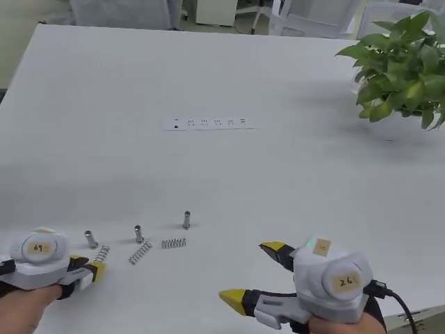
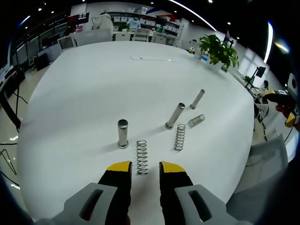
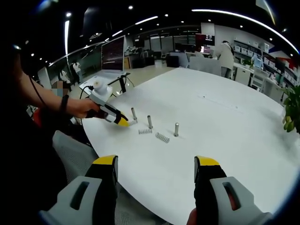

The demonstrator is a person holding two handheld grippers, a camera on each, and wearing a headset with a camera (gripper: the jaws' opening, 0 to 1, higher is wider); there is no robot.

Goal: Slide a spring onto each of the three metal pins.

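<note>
Plainly, in the head view three metal pins stand upright in a row on the white desk (image 1: 208,83): the left pin (image 1: 91,239), the middle pin (image 1: 138,234) and the right pin (image 1: 186,220); each is bare, and a spring lies flat just in front of each, the left spring (image 1: 102,253), the middle spring (image 1: 140,252) and the right spring (image 1: 173,243); the left hand-held gripper (image 1: 97,270) sits low at the row's left end, its yellow tips just beside the left spring, while the right hand-held gripper (image 1: 252,272) hangs well apart to the right, jaws spread wide and empty; a potted plant (image 1: 403,62) stands at the far right corner. In the left gripper view the jaws stand narrowly apart and grip nothing; the left spring lies straight ahead with its near end just off the tips, its long axis running away along the jaws' own line rather than across them, and the left pin rises just beyond and a little to one side. In the right gripper view the wide jaws face the whole row from a distance, with the left hand-held gripper's tip beside the nearest spring; so the left one looks the nearer hand for the first pick, and it would probably need to turn across the coil to pinch it.
</note>
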